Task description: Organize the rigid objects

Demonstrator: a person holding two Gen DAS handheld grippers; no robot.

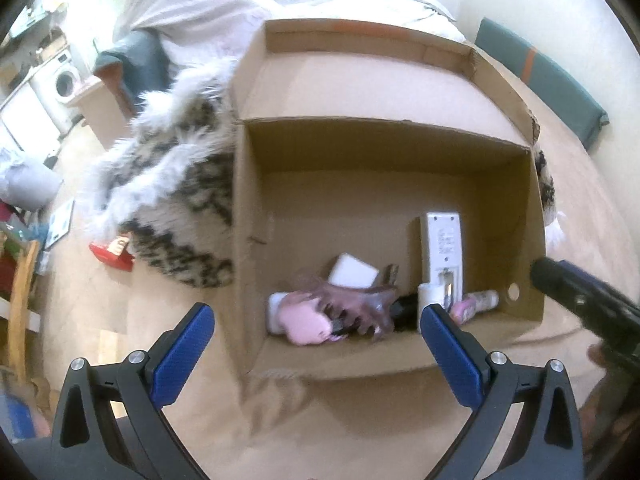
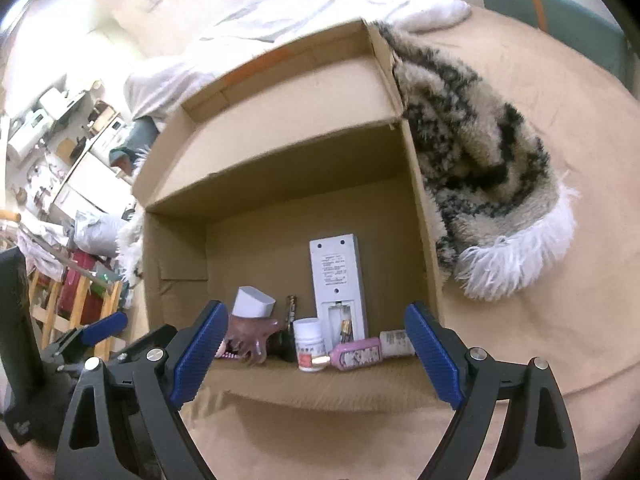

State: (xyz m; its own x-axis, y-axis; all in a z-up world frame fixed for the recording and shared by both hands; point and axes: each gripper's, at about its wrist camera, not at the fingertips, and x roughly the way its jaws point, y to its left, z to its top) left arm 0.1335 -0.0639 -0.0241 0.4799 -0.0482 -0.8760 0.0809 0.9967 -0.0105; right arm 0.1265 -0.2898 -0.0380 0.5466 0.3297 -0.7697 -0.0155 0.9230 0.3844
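Note:
An open cardboard box (image 1: 248,240) (image 2: 176,248) lies on a tan bedcover. Inside near its front wall are a white remote lying back-up (image 1: 443,246) (image 2: 338,280), a white block (image 1: 354,271) (image 2: 253,302), a purple hair claw (image 1: 352,306) (image 2: 250,336), a pink soft item (image 1: 306,320), a white pill bottle (image 2: 308,344) and a pink bottle (image 1: 478,302) (image 2: 354,354). My left gripper (image 1: 318,344) is open and empty, just short of the box's front wall. My right gripper (image 2: 316,354) is open and empty, also in front of the box.
A furry black-and-white blanket (image 1: 172,184) (image 2: 480,160) lies against the box. A small red box (image 1: 114,252) sits on the bedcover to the left. White bedding (image 1: 240,4) lies behind. A teal cushion (image 1: 548,76) is at the far right. Wooden furniture (image 2: 80,312) stands left.

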